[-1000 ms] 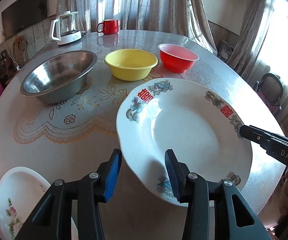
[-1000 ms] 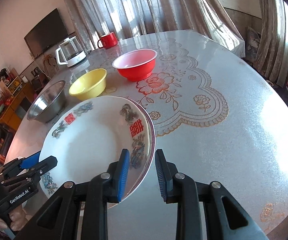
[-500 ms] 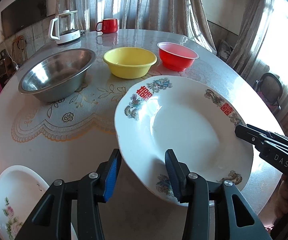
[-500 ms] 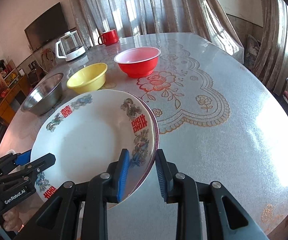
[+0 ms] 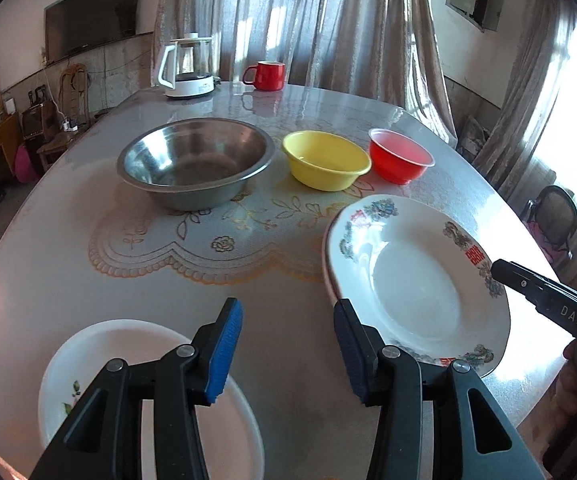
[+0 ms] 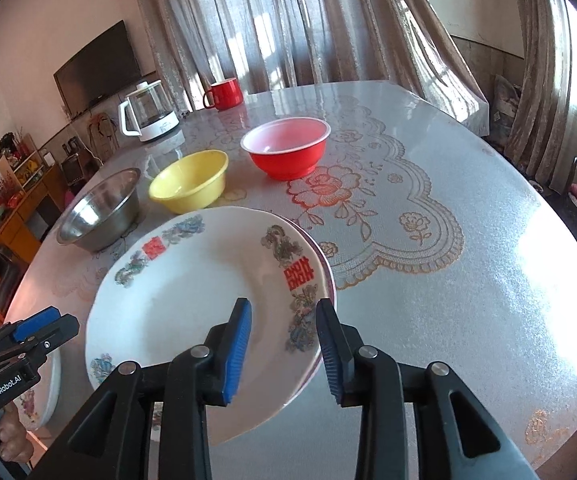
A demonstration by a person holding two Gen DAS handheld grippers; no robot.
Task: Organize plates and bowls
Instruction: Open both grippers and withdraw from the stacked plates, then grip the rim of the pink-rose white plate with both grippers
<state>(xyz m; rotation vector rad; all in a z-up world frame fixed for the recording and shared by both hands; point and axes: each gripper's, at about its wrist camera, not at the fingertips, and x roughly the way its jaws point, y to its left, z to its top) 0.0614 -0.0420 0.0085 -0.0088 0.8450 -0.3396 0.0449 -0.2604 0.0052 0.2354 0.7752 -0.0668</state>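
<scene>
Right wrist view: the decorated plate (image 6: 192, 300) lies stacked on another plate at the table's (image 6: 468, 280) six o'clock edge. The right gripper (image 6: 284, 344) straddles its rim, jaws just opening, released (apparently). The left gripper (image 5: 288, 344), empty and parted, has swung off that plate toward the flowered plate (image 5: 100, 356), seemingly next; it needs a rim pinch.

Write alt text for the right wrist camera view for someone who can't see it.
The right gripper straddles the near rim of a white floral plate, stacked on another plate on a round table, its jaws having just been opening. Beyond stand a steel bowl, yellow bowl and red bowl; the left gripper shows at lower left.
</scene>
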